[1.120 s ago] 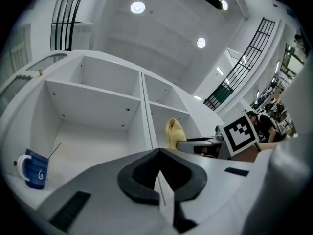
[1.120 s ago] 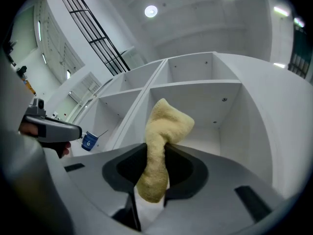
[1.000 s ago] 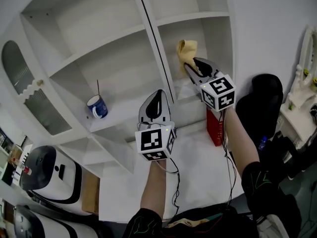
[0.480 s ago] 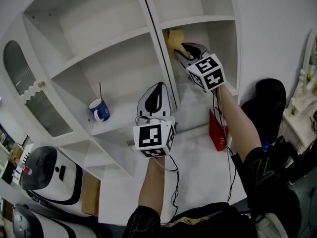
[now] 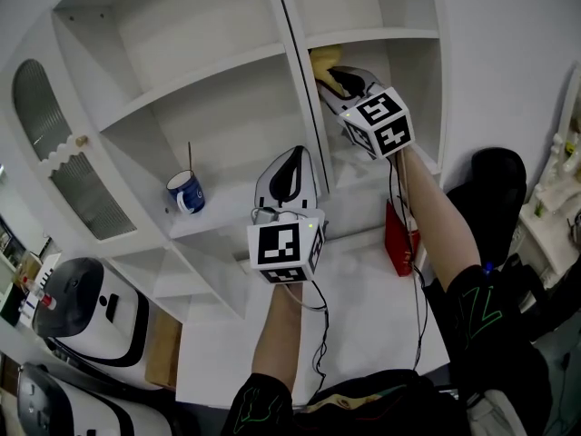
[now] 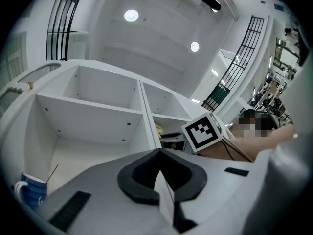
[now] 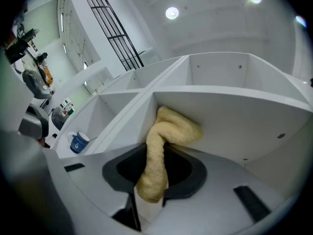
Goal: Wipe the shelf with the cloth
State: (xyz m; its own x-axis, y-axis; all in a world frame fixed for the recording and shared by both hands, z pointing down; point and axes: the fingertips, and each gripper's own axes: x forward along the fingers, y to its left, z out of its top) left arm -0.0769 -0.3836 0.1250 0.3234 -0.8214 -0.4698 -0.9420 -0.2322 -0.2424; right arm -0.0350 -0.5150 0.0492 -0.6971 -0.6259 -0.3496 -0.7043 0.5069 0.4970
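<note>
My right gripper (image 5: 338, 78) reaches into the right-hand compartment of the white shelf unit (image 5: 227, 66) and is shut on a yellow cloth (image 5: 322, 61). In the right gripper view the cloth (image 7: 164, 136) rises out of the jaws, and its bunched end rests in the corner where the upright divider (image 7: 128, 114) meets the shelf board (image 7: 230, 99) above. My left gripper (image 5: 289, 163) hangs in front of the divider, lower down, shut with nothing in it. From the left gripper view (image 6: 159, 152) the shut jaws point at the shelves, with the right gripper's marker cube (image 6: 202, 131) beyond them.
A blue mug (image 5: 185, 193) with a stick in it stands on the left compartment's shelf. A red flat object (image 5: 396, 232) leans by the shelf's lower right. White rounded appliances (image 5: 86, 312) sit at the lower left. A black chair (image 5: 495, 175) is on the right.
My right gripper has carried the cloth up and to the left, deeper into the right compartment toward the divider. The left gripper has hardly moved.
</note>
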